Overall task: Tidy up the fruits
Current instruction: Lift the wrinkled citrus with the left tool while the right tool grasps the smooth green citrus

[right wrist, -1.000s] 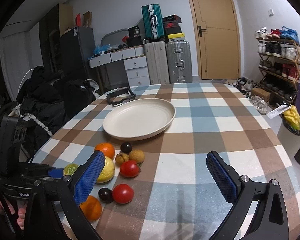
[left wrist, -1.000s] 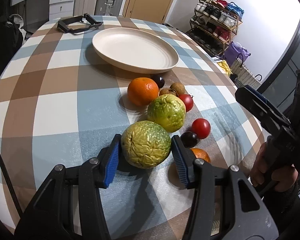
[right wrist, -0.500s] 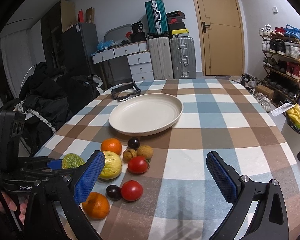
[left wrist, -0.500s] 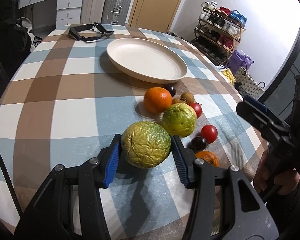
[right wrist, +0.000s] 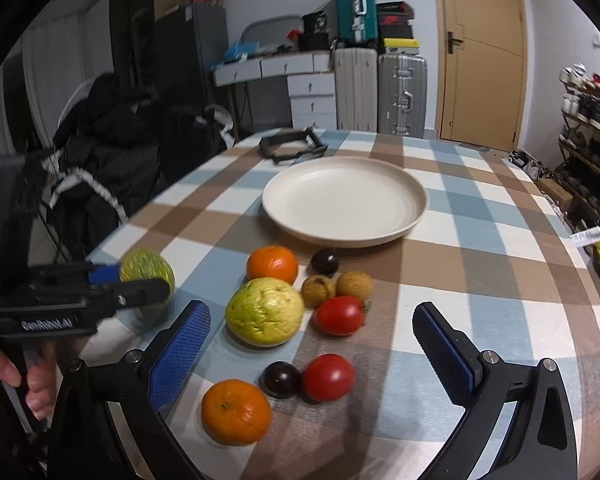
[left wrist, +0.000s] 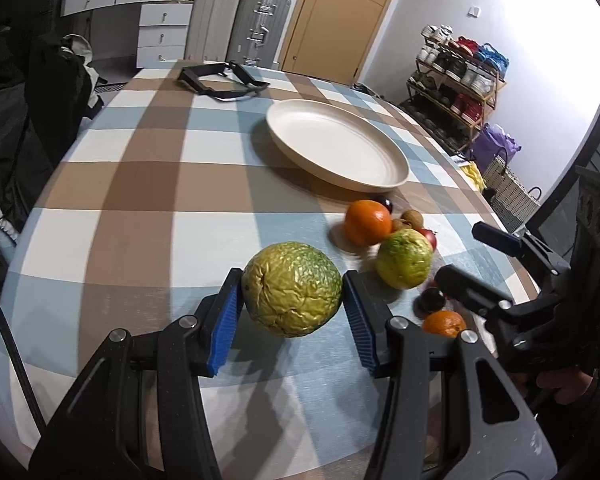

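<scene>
My left gripper (left wrist: pixel 292 300) is shut on a wrinkled yellow-green fruit (left wrist: pixel 292 289) and holds it above the table; it also shows in the right wrist view (right wrist: pixel 146 268). A cream plate (left wrist: pixel 336 150) sits empty further back, also in the right wrist view (right wrist: pixel 344 200). On the cloth lie a smoother yellow-green fruit (right wrist: pixel 264 311), two oranges (right wrist: pixel 272 264) (right wrist: pixel 236 411), two tomatoes (right wrist: pixel 339 315) (right wrist: pixel 328 377), two dark plums (right wrist: pixel 325 261) (right wrist: pixel 282 379) and two brown fruits (right wrist: pixel 354 285). My right gripper (right wrist: pixel 312 344) is open and empty, low over the near fruits.
A black frame-like object (right wrist: pixel 292 146) lies at the table's far end. The checked tablecloth (left wrist: pixel 140 184) covers a round table. Suitcases (right wrist: pixel 380 92), drawers and a shoe rack (left wrist: pixel 456 80) stand beyond. A chair with dark clothes (right wrist: pixel 100 160) is at the left edge.
My left gripper has lifted the wrinkled fruit off the cloth and carried it left, away from the pile. My right gripper has moved forward and lower toward the fruits, still open.
</scene>
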`<state>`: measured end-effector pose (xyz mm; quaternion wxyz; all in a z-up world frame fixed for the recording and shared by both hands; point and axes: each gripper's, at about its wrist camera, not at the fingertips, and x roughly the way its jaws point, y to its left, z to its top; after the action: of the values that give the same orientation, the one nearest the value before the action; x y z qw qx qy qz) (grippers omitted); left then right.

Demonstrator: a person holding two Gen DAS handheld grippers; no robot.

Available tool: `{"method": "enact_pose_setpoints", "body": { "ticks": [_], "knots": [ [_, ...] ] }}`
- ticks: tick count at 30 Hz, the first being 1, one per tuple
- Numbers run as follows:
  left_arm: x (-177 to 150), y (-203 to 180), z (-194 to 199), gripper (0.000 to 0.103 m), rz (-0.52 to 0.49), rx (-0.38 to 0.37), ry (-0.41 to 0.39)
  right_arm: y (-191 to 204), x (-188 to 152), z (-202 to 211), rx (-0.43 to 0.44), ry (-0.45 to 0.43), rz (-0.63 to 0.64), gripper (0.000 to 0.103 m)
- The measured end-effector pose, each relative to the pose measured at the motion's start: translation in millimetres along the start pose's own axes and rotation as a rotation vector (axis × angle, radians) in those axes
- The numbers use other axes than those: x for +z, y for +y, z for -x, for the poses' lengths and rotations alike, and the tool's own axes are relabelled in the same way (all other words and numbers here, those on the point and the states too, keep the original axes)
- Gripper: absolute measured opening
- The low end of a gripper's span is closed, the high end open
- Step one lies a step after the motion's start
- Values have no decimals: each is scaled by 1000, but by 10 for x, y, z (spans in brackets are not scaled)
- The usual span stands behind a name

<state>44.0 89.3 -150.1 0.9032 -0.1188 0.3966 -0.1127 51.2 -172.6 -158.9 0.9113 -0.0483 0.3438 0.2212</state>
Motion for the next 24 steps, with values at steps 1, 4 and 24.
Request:
{"method": "enact_pose_setpoints", "body": {
  "ticks": [1,4,24],
  "knots": [
    [2,22,5,47,3,0,-2,22,3,-39,-4,10,9,103],
    [-14,88,51,47,14,1,-10,115,30,-148,-9,40,32,103],
    [-22,226,101,47,43,4,-18,503,32,-498,-113,125,213,62]
  ]
}}
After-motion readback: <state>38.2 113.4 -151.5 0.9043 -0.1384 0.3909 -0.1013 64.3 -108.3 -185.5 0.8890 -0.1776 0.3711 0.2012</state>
